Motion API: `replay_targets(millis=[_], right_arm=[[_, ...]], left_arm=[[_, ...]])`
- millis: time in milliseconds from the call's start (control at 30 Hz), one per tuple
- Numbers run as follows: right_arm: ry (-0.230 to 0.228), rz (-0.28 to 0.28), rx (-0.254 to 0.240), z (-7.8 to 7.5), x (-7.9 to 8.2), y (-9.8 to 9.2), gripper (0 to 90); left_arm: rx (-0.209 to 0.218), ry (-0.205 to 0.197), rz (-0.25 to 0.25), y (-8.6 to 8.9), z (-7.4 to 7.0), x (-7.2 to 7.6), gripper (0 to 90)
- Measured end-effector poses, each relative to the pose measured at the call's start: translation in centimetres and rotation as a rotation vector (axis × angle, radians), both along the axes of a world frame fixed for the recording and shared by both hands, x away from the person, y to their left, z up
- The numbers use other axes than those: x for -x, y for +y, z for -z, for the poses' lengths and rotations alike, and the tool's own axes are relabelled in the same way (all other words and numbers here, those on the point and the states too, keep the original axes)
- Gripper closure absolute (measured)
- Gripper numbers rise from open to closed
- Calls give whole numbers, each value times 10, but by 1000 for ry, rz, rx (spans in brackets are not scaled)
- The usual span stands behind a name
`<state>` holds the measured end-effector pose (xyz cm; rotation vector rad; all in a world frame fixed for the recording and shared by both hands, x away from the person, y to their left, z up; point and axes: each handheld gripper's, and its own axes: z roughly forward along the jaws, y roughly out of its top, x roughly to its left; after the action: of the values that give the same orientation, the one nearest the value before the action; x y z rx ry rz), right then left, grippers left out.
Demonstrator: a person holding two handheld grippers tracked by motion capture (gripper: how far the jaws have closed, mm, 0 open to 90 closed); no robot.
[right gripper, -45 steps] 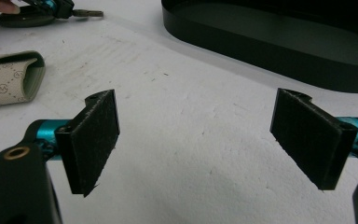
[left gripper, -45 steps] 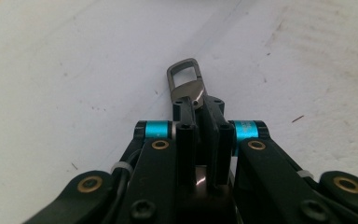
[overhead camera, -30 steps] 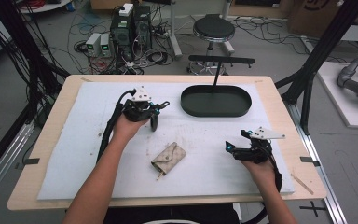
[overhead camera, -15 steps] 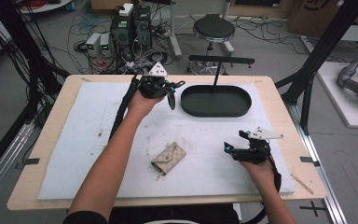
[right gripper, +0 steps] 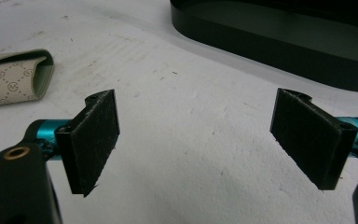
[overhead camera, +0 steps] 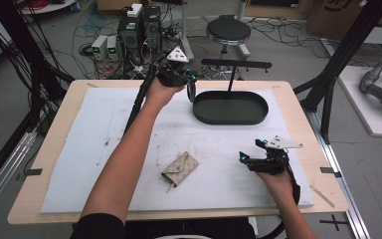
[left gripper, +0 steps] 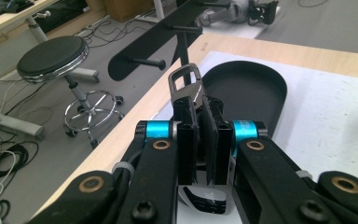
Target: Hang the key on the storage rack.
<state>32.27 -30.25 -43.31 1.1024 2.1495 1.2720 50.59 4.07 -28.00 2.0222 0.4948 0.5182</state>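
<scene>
My left gripper point(overhead camera: 189, 82) is raised above the table's far edge, just left of the black oval tray point(overhead camera: 258, 118). Along its jaws, my left gripper point(left gripper: 199, 106) is shut on a small dark item with a silver metal clasp point(left gripper: 185, 82) that sticks out past the pads. The clasp points toward the black stand's post point(left gripper: 183, 43) and its peg point(left gripper: 148, 61). My right gripper point(overhead camera: 251, 149) rests low over the white mat point(overhead camera: 94, 149) at the front right; its pads point(right gripper: 94, 140) stand wide apart with nothing between them. A beige pouch point(overhead camera: 180, 168) lies mid-mat.
The black stand's crossbar point(overhead camera: 236, 63) rises behind the tray. A round stool point(overhead camera: 228, 31), computer boxes and cables crowd the floor beyond the table. Black frame posts point(overhead camera: 335, 64) stand at the table's right and left. The pouch point(right gripper: 14, 79) lies left of my right gripper.
The left hand has risen and travelled away from the person and to the right, from the mat to beside the tray's left end, with the clasp item still in its jaws. The right hand has stayed put.
</scene>
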Motion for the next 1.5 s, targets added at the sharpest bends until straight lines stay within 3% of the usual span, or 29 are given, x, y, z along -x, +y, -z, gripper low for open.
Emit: replay_targets(millis=[300,533,1200,1500], right_arm=[[5,-1,-3,1,-1,-1,158],[8,-1,-3,2,0,-5,158],[13,-4,-8,3,0,-5,158],[15,-6,-12,3,0,-4,158]], left_arm=[[-14,3,-8,-18,-1,-19,845],[-55,23,-44,-25,11,-30,844],[-82,40,-40,-42,25,-35,843],[-98,40,-51,-49,25,-40,843]])
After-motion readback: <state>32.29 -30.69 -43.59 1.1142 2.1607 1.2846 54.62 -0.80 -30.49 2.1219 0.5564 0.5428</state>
